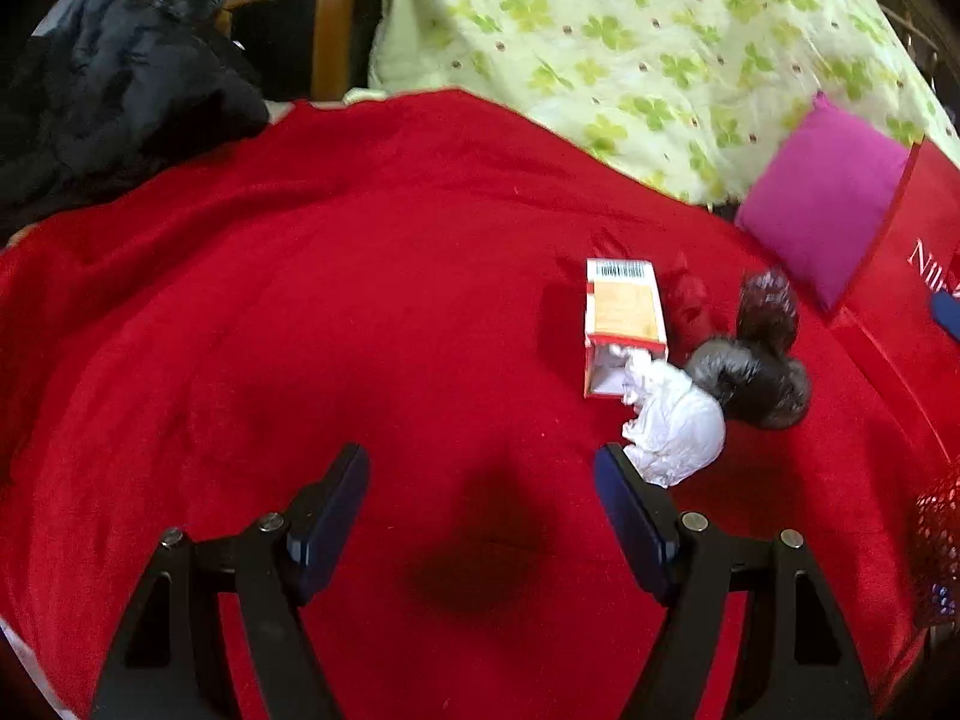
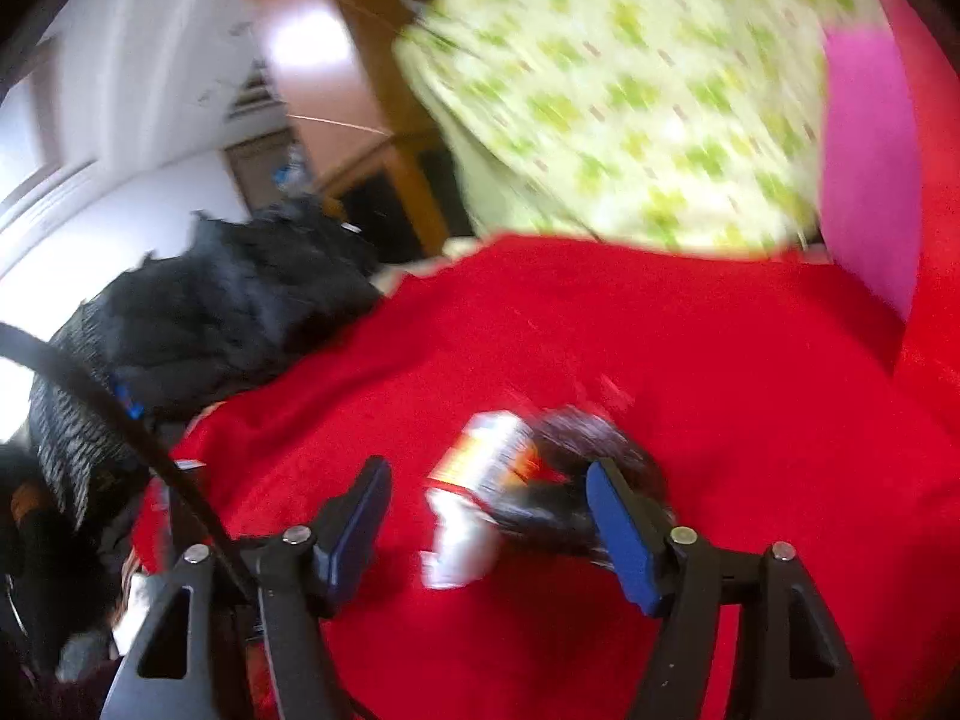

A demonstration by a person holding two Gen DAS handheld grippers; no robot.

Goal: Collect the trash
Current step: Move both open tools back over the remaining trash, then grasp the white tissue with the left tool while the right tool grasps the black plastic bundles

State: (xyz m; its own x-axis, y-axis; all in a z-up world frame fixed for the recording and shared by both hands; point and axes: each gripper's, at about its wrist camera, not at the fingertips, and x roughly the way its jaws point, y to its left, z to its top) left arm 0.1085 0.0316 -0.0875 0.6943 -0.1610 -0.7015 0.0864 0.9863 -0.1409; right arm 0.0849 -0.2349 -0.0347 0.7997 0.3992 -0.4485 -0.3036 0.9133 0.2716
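Observation:
Trash lies in a small heap on the red blanket [image 1: 336, 300]: an orange-and-white carton [image 1: 624, 315] with its end torn open, a crumpled white paper wad [image 1: 675, 420], a dark shiny wrapper [image 1: 753, 381], a brown wrapper [image 1: 768, 303] and a red scrap [image 1: 690, 300]. My left gripper [image 1: 480, 462] is open above bare blanket, its right fingertip just short of the white wad. In the blurred right wrist view the carton [image 2: 489, 450], the white paper [image 2: 459, 546] and the dark wrapper [image 2: 576, 480] lie ahead of and between the open fingers of my right gripper [image 2: 486, 471]. Nothing is gripped.
A magenta cushion [image 1: 825, 204] and a clover-print quilt [image 1: 630, 42] lie behind the heap. Dark clothing [image 1: 114, 90] is piled at the blanket's left end by a wooden cabinet [image 1: 300, 18]. A red bag with white lettering [image 1: 924, 228] stands at the right, a red mesh item [image 1: 942, 528] below it.

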